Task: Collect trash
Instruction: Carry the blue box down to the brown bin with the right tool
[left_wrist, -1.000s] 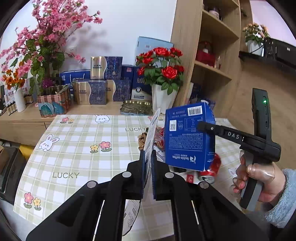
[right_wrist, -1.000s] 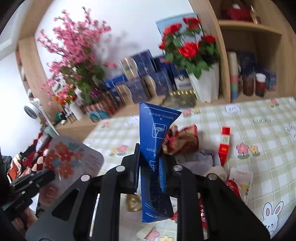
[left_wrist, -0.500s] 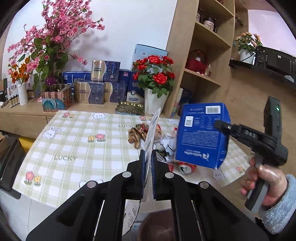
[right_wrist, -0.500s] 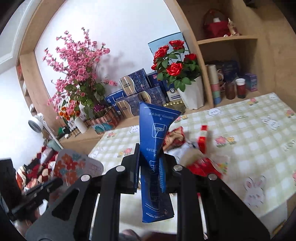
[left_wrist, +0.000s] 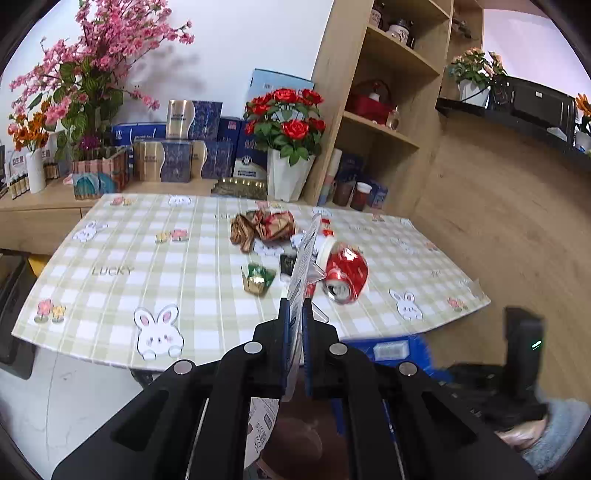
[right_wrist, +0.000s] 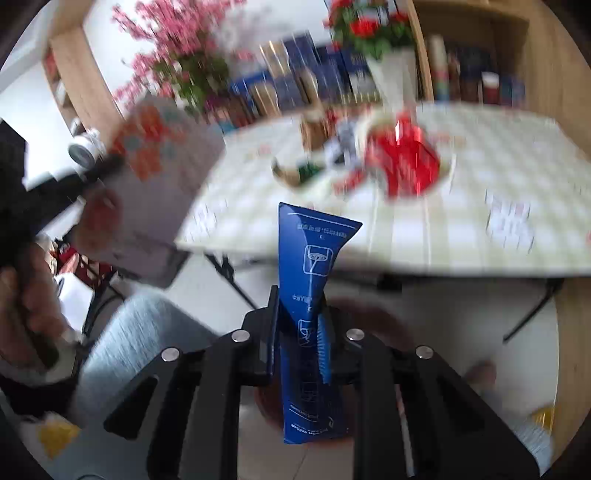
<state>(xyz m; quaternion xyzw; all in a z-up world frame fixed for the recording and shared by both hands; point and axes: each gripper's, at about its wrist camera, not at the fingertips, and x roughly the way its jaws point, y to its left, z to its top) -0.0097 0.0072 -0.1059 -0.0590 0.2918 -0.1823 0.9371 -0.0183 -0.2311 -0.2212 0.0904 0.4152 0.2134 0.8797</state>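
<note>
Blue coffee box, flattened, is clamped edge-on between the right gripper jaws. It sits off the bench, out past its near edge; in the left wrist view a blurred blue strip of it shows at 5 o'clock of the bench edge.

Left gripper jaws are closed on a thin flat packet, seen edge-on; the right wrist view shows its face, pale with a red floral print, at 10 o'clock of the box. The packet also hangs off the bench, near side.

A brown round rim, likely a bin, sits on the floor below both grippers; contents cannot be made out.

Trash on the bench, roughly centre:
- crushed red can, on its side, at 3 o'clock of the pile
- green-gold wrapper, at 9 o'clock of the can
- crumpled brown-red wrapper, at 12 o'clock of the green one
- white and dark scraps between them, too small to tell apart

Right wrist view is heavily motion-blurred. A hand with a grey sleeve holds the right gripper handle at 4 o'clock in the left view.
</note>
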